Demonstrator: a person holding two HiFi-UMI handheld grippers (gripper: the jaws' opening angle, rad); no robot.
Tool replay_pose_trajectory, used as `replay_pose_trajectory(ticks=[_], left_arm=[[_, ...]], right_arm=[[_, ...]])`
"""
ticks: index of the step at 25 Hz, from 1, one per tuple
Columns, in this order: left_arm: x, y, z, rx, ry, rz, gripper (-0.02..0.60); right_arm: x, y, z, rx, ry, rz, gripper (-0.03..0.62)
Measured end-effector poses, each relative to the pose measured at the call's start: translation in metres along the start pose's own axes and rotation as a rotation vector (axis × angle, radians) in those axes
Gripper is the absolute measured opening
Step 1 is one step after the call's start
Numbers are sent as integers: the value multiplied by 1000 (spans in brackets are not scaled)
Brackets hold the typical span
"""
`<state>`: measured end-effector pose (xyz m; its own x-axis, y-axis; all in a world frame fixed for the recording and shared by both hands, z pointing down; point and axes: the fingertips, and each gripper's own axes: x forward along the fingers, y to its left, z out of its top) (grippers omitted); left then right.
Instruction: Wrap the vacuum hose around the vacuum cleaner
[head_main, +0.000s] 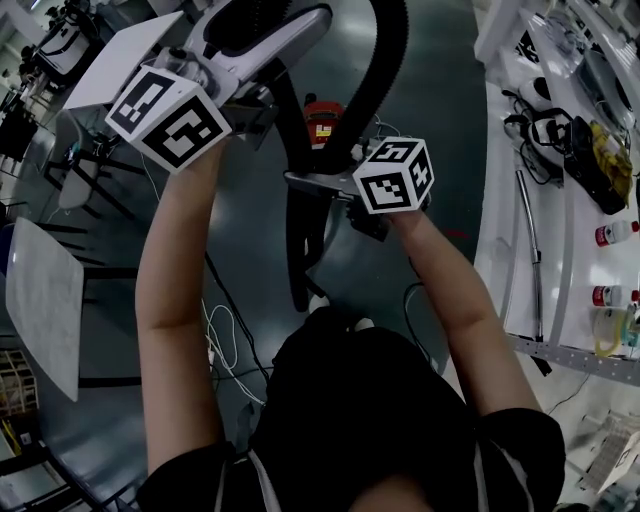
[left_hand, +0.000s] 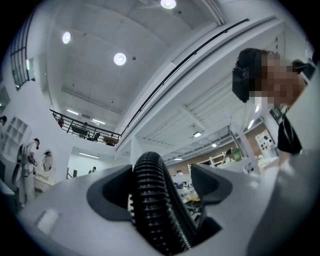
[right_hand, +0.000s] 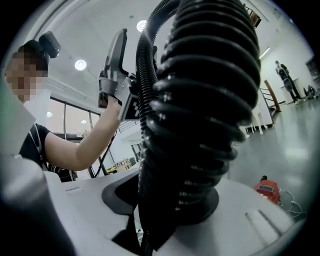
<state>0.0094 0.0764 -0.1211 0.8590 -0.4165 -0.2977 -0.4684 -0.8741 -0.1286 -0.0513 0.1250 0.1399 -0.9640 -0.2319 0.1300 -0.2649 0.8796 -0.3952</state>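
Black ribbed vacuum hose (right_hand: 200, 100) looped up between two hand-held grippers, high above the glossy grey floor (head_main: 450, 100).
It filled the right gripper (right_hand: 170, 200), whose jaws were clamped on it. In the left gripper (left_hand: 160, 185) the jaws stood apart, with the hose leaning on one pad and a gap before the other. Both of the person's arms were raised. The small red vacuum cleaner (head_main: 322, 120) sat on the floor well below the grippers, and a long white workbench (head_main: 500, 250) with tools on it ran along the right.
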Motion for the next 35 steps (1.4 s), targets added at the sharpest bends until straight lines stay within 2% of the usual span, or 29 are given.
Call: replay_pose_trajectory(ticks=[4,6,9,12,14,22,26,29,32,35], left_arm=[[-16,19,-23,65,46,46,392],[-26,27,-36,67,71,67,423],[-46,40,-52,62,100,86,423],[-66,42,-80,76,169,75,423],[-79,42,-100,48,194,77,423],[-122,43,-164,-121,203,85,423],[-137,55,-173,-217,157,115,420],[-144,58,-176,-225,149,109,417],[-152,55,-192,-185,201,86,419],[-160,58,-208,-201,218,95,419]], right_arm=[[6,-3,23,44,-73,35,175],[4,-12,34,61,-98,28,175],[4,-24,44,54,-96,2,175],[10,-31,50,31,-86,-31,175],[16,-35,51,16,-73,-49,175],[45,-51,49,32,-65,-98,175],[58,-57,53,30,-71,-126,175],[63,-63,56,35,-85,-156,175],[62,-74,63,44,-118,-198,175],[62,-84,69,41,-149,-254,175]])
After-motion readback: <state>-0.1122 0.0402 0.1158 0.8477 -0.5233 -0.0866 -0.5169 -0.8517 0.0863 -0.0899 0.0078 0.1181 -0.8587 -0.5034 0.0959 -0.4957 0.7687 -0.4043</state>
